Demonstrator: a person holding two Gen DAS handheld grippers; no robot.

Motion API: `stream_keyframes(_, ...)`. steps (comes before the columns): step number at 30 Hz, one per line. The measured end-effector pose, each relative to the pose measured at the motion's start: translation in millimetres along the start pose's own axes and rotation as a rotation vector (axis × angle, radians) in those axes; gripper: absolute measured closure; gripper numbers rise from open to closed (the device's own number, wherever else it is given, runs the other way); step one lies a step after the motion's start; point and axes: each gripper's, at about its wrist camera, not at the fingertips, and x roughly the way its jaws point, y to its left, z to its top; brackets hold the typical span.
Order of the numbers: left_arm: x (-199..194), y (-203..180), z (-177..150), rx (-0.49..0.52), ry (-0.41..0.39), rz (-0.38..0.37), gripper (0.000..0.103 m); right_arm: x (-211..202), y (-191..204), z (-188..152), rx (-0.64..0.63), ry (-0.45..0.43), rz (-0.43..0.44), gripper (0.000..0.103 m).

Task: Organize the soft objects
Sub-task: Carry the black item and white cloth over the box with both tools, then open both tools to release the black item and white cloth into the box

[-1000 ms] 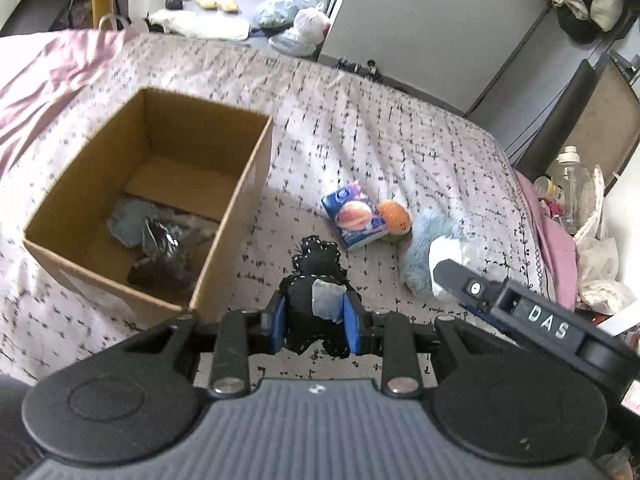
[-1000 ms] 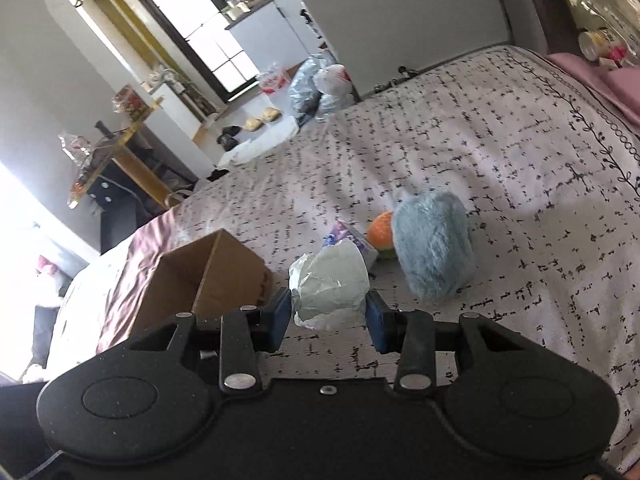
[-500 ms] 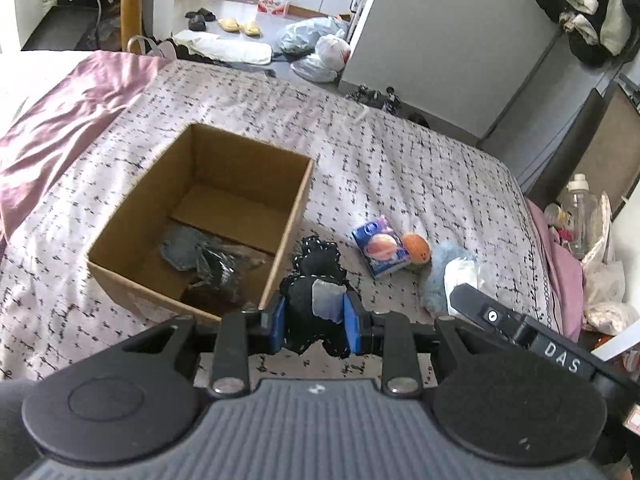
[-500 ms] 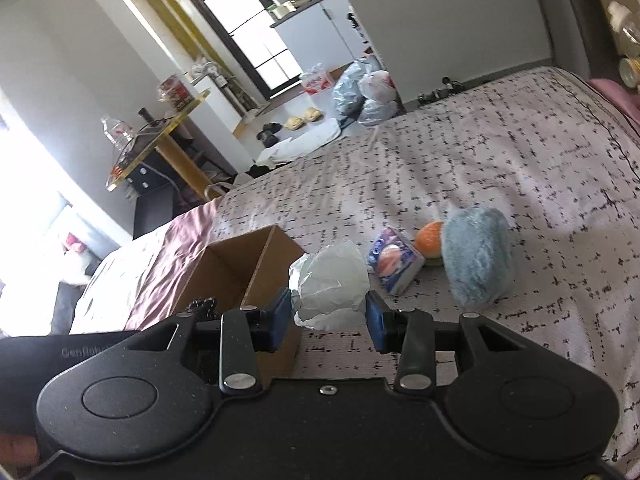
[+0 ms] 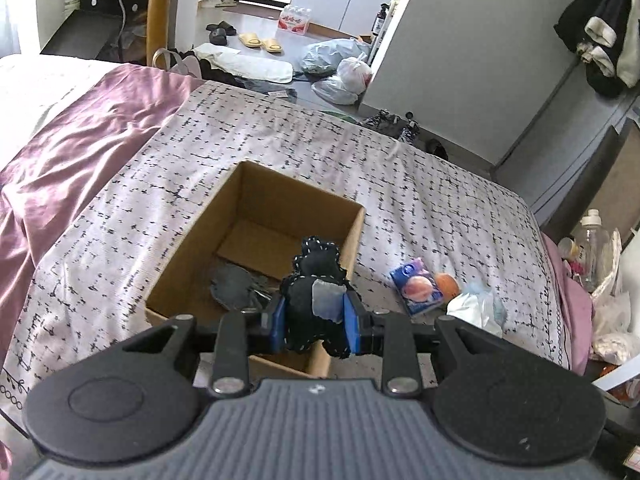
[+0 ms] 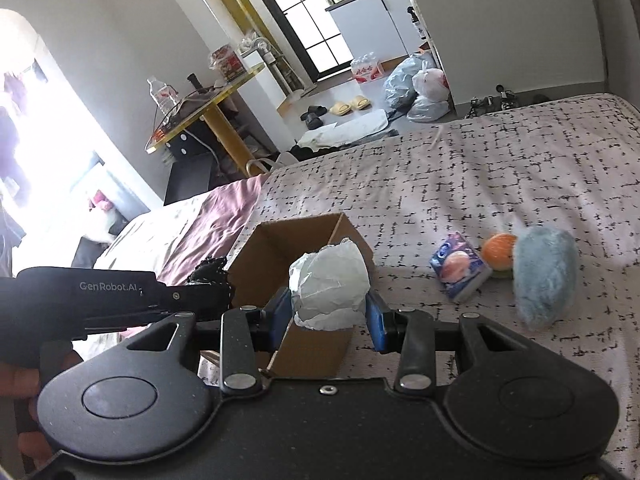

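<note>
1. Left gripper (image 5: pixel 314 322): blue pads pinching a black felt toy (image 5: pixel 314 292) with white stitching and a grey patch. The toy stands roughly upright, long axis running away from the pads, its top lobe over the box's near right corner.
2. Right gripper (image 6: pixel 329 314): pads clamped on a crumpled white soft wad (image 6: pixel 329 286), roundish, no clear long axis. It bulges above the pads in front of the box's near corner.
3. In the right wrist view the left gripper (image 6: pixel 208 294) sits just left of the right one, side-on, with black toy sticking out past its tip; a hand (image 6: pixel 22 384) shows at the left edge.
4. Cardboard box (image 5: pixel 192 268): open top, just ahead of both grippers, on the bed. Dark grey items (image 5: pixel 236 286) lie on its floor at the near side; far half of the floor is bare.
5. Ahead-right of the box, on the bedspread: a blue printed packet (image 6: pixel 460 266), an orange ball (image 6: pixel 498 250) touching it, then a fluffy blue plush (image 6: pixel 544 276) lying with its long axis pointing away from the right gripper.
6. Surface: bed with a pale black-dash bedspread (image 5: pixel 280 148), flat and open beyond and left of the box. Mauve satin sheet (image 5: pixel 80 128) far left.
7. Bed's far edge drops to the floor: slippers (image 5: pixel 260 42), plastic bags (image 5: pixel 340 68), a yellow-legged table (image 5: pixel 160 12) far left. Bottle (image 5: pixel 592 240) and clutter off the right edge.
</note>
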Motion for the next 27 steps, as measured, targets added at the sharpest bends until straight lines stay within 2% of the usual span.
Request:
stream_keyframes(9, 25, 34, 8, -0.026, 0.028, 0.033, 0.073, 23, 16, 3, -0.003, 0.029, -0.019, 0.063)
stream_keyframes(13, 45, 47, 9, -0.035, 0.069, 0.054, 0.074, 33, 22, 7, 0.018, 0.050, -0.001, 0.063)
stream_keyframes(20, 73, 57, 7, -0.021, 0.129, 0.115, 0.073, 60, 35, 13, -0.001, 0.082, -0.026, 0.063)
stream_keyframes(27, 82, 65, 13, -0.005, 0.152, 0.112, 0.070, 86, 47, 18, -0.022, 0.125, -0.042, 0.063)
